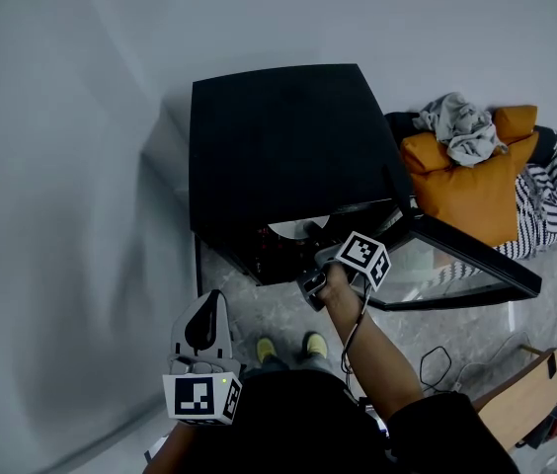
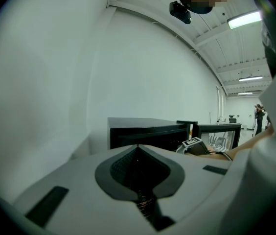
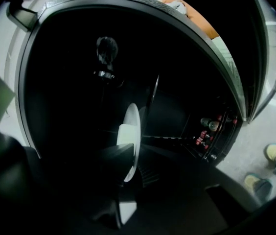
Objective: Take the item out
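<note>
While cabinet holds white plate, right gripper jaws clamp it.

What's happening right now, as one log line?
right gripper: inside black cabinet, shut on white plate | left gripper: shut, empty | glass door: open

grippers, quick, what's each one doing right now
Left gripper: closed, empty.
Right gripper: fingers closed on the plate inside the cabinet.
</note>
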`<state>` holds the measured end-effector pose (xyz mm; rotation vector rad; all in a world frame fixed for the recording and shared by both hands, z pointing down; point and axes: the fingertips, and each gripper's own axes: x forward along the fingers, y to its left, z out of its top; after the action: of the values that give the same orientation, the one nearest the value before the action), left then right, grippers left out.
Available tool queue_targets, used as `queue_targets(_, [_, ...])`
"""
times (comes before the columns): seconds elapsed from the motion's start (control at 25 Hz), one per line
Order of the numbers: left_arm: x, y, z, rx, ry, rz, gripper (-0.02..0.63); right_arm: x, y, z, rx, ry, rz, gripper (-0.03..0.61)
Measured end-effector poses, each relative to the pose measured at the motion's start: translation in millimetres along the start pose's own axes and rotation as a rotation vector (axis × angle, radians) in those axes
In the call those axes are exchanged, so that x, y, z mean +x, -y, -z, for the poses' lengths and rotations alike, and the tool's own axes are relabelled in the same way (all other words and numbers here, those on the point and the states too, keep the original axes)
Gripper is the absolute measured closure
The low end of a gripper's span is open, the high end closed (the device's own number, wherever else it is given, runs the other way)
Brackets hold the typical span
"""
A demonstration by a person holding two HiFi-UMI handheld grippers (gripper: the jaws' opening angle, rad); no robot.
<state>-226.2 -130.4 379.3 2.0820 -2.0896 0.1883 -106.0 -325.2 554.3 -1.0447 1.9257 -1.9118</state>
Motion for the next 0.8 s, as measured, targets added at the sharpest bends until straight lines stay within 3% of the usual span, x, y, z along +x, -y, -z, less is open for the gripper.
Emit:
queue_targets(0.44, [-4.0, -12.1, -6.1, -0.010, 0.008, -0.008, 0.604, -10.4, 0.1, 2.0, 0.075, -0.010, -0.018, 0.563])
queue_targets(0.8, [0.1, 4.0, -3.8, -0.022, 0.007, 0.049, 0.604, -75.1, -0.4, -0.8, 0.051, -0.035, -0.028, 0.563])
